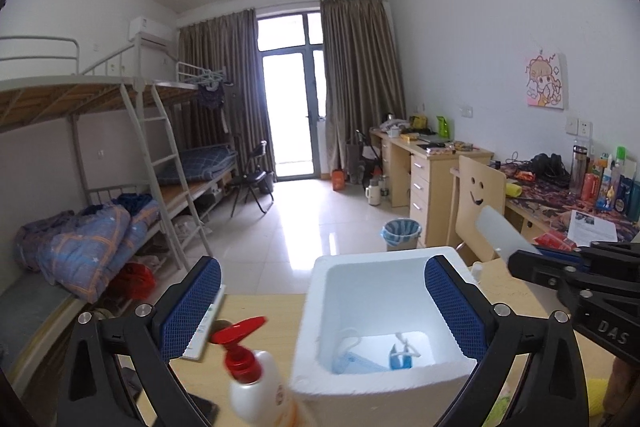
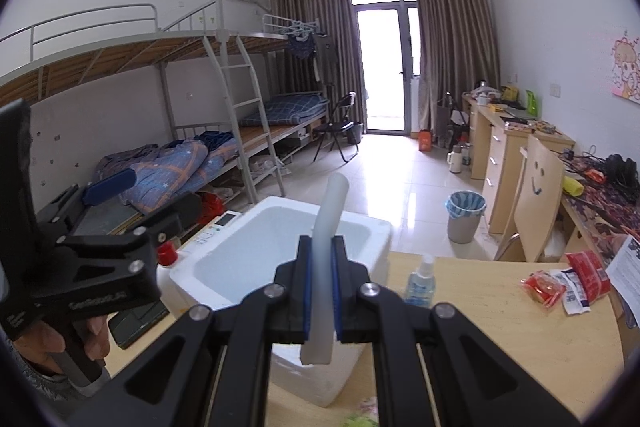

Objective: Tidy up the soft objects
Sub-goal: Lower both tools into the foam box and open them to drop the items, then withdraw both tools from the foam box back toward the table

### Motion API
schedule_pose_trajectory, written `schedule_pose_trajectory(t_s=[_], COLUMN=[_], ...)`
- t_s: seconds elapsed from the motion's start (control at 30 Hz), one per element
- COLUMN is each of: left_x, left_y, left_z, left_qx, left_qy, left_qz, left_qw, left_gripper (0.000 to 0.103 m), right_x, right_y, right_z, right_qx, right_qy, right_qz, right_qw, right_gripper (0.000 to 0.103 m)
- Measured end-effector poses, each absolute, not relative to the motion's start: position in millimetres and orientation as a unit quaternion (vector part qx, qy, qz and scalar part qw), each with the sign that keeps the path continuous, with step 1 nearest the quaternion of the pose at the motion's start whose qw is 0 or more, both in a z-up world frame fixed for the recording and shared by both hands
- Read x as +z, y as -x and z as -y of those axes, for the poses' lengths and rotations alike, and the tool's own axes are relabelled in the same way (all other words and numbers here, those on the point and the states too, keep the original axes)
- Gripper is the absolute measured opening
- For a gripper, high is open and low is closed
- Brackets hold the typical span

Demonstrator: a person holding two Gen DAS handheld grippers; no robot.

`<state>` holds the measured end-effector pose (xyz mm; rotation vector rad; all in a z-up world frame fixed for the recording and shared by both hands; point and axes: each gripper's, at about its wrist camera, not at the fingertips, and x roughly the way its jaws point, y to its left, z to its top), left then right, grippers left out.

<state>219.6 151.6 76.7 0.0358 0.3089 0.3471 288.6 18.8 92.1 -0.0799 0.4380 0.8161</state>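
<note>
A light wooden table (image 2: 500, 311) stands in a dormitory room with bunk beds (image 2: 224, 67), desks and curtains. On it sits a white foam box (image 1: 384, 267) with blue face masks (image 1: 356, 361) inside. The left gripper (image 1: 320, 311) is wide open and empty; the right gripper (image 2: 320, 291) pinches a white soft tube (image 2: 330, 211) above the box. The right gripper's side reads "DAS".

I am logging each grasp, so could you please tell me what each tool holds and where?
The right tool is shut on a pale soft tube near its lower end. The left tool is open above the white foam box, holding nothing.
</note>
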Motion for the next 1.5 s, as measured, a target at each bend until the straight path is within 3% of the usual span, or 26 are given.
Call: schedule_pose_trajectory(t_s=[0.9, 1.0, 1.07, 1.13, 1.5], left_x=[72, 72, 72, 72, 73], left_y=[-196, -196, -196, -196, -194], left_z=[-176, -175, -176, -176, -174], left_qx=[0.193, 0.194, 0.193, 0.192, 0.191], left_qy=[-0.01, -0.012, -0.013, -0.011, -0.004], left_qz=[-0.149, -0.148, -0.149, -0.151, -0.153], left_qw=[0.97, 0.97, 0.97, 0.97, 0.97], left_gripper=[0.102, 0.102, 0.102, 0.102, 0.102], right_x=[77, 74, 74, 76, 79], right_y=[-307, -310, -309, -308, -303], right_z=[-68, -71, -70, -67, -64], right_qx=[0.413, 0.411, 0.415, 0.413, 0.407], right_qy=[0.073, 0.075, 0.076, 0.075, 0.076], right_qz=[-0.241, -0.249, -0.248, -0.237, -0.234], right_qw=[0.875, 0.874, 0.872, 0.876, 0.88], right_gripper=[0.014, 0.026, 0.047, 0.056, 0.058])
